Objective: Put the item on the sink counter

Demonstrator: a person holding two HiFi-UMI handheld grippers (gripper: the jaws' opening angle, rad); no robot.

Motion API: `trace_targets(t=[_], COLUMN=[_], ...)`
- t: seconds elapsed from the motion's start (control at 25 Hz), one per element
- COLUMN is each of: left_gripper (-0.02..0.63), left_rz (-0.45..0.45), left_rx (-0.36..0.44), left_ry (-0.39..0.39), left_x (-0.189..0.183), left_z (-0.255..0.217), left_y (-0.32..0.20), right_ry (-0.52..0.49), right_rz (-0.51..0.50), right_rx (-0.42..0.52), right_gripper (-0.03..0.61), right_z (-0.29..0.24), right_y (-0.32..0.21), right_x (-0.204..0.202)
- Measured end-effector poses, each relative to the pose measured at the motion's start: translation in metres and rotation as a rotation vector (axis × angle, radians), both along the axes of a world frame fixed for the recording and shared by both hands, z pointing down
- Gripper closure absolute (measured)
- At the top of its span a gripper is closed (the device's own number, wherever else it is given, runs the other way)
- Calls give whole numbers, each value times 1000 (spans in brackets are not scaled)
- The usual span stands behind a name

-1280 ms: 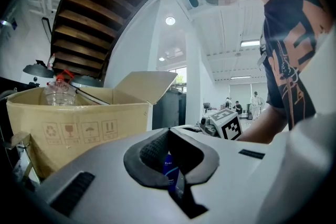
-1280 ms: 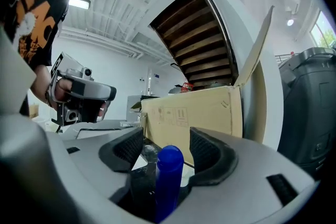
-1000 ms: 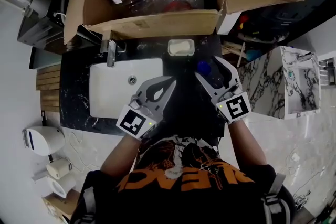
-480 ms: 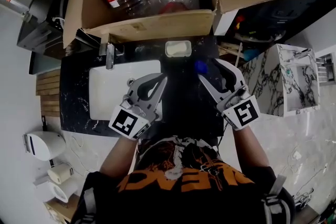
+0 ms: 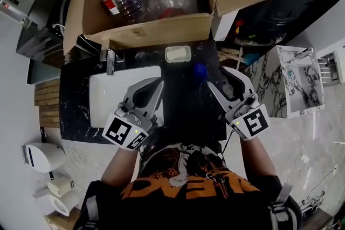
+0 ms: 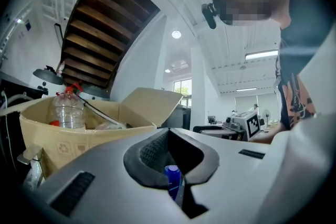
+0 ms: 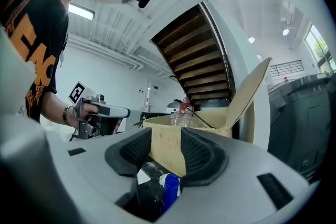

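**Blue-capped bottle: handling**

The sink counter (image 5: 75, 89) lies beneath both grippers. The right gripper (image 5: 223, 77) has its jaws apart; they have just been closing, with nothing between them. The left gripper (image 5: 153, 83) has its jaws together, empty. The blue-capped bottle (image 5: 200, 69) rests on the counter just ahead of the right gripper. It is probably light, slick plastic, so grasp the body.

Left hand-held gripper (image 5: 155, 83) shut; right hand-held gripper (image 5: 226, 77) half-open, closing, nothing gripped.

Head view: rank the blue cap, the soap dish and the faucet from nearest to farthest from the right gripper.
1. Blue cap, just left of the right gripper tips.
2. Soap dish, further left and back.
3. Faucet, far left, behind the sink.
The gripper's jaws have just been closing, with nothing between the pads.
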State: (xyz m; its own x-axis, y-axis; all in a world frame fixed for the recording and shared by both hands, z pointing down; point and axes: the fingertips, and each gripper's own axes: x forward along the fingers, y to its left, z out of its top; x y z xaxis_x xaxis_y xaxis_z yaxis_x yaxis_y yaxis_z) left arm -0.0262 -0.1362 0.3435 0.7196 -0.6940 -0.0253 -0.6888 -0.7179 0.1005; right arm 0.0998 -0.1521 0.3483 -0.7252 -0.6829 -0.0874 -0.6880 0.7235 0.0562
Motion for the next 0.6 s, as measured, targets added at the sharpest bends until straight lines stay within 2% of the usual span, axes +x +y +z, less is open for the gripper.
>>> trace_targets(t=[0.12, 0.36, 0.6], left_gripper=[600, 600, 600], left_rz=[-6, 4, -1], left_rx=[-8, 4, 29], left_ry=[24, 21, -63], left_x=[-2, -1, 3], left_z=[-3, -5, -4], left_y=[3, 15, 24], right_ry=[-1, 7, 1], right_rz=[17, 46, 95], right_rx=[-10, -13, -7], right_gripper=[405, 408, 457], right_z=[1, 2, -2], right_y=[8, 23, 29], right_x=[6, 15, 33])
